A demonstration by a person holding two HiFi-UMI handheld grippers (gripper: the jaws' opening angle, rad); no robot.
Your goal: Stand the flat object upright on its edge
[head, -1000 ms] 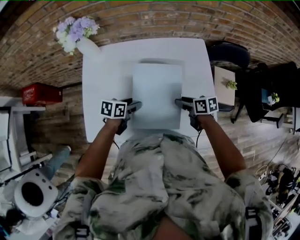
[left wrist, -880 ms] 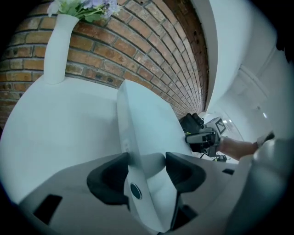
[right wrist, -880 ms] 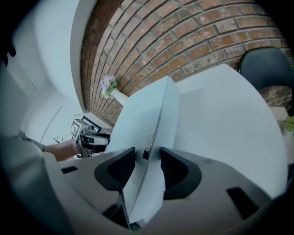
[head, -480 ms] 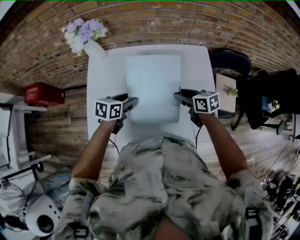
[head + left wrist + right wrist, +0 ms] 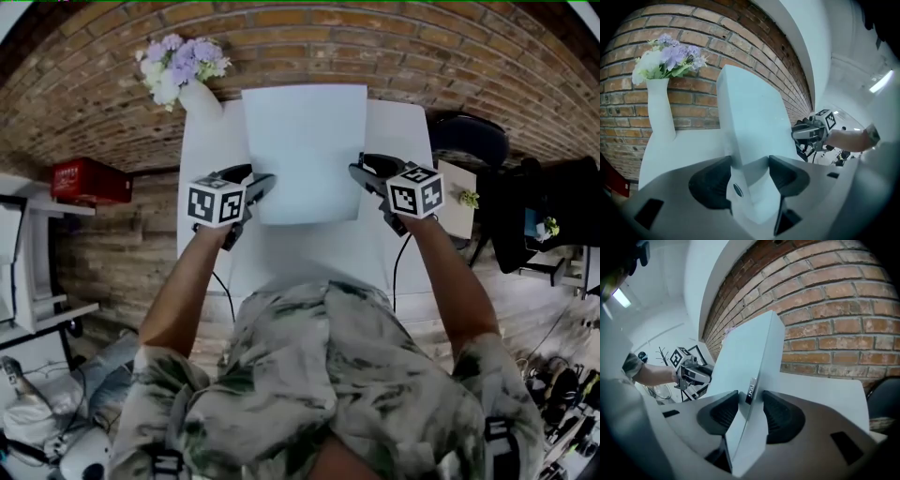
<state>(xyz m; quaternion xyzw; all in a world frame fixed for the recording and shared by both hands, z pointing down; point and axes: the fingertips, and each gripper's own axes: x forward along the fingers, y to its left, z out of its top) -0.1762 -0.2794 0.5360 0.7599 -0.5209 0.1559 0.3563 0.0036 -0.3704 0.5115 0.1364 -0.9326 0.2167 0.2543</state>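
Observation:
A flat white panel (image 5: 305, 150) is held over the white table (image 5: 309, 253), one gripper on each side edge near its near end. My left gripper (image 5: 258, 187) is shut on its left edge and my right gripper (image 5: 361, 173) on its right edge. In the left gripper view the panel (image 5: 750, 108) rises steeply from between the jaws of the left gripper (image 5: 750, 173), with the right gripper (image 5: 811, 133) beyond it. The right gripper view has the panel (image 5: 745, 352) edge-on in the right gripper (image 5: 751, 411). The panel's far edge is hidden.
A white vase of purple and white flowers (image 5: 183, 70) stands at the table's far left corner, close to the panel's left side. A brick wall (image 5: 375, 37) runs behind the table. A dark chair (image 5: 464, 131) and a small side table (image 5: 455, 192) stand to the right.
Both grippers have risen and rolled with the panel held between them. The panel has tipped up from nearly flat and now covers the far part of the table.

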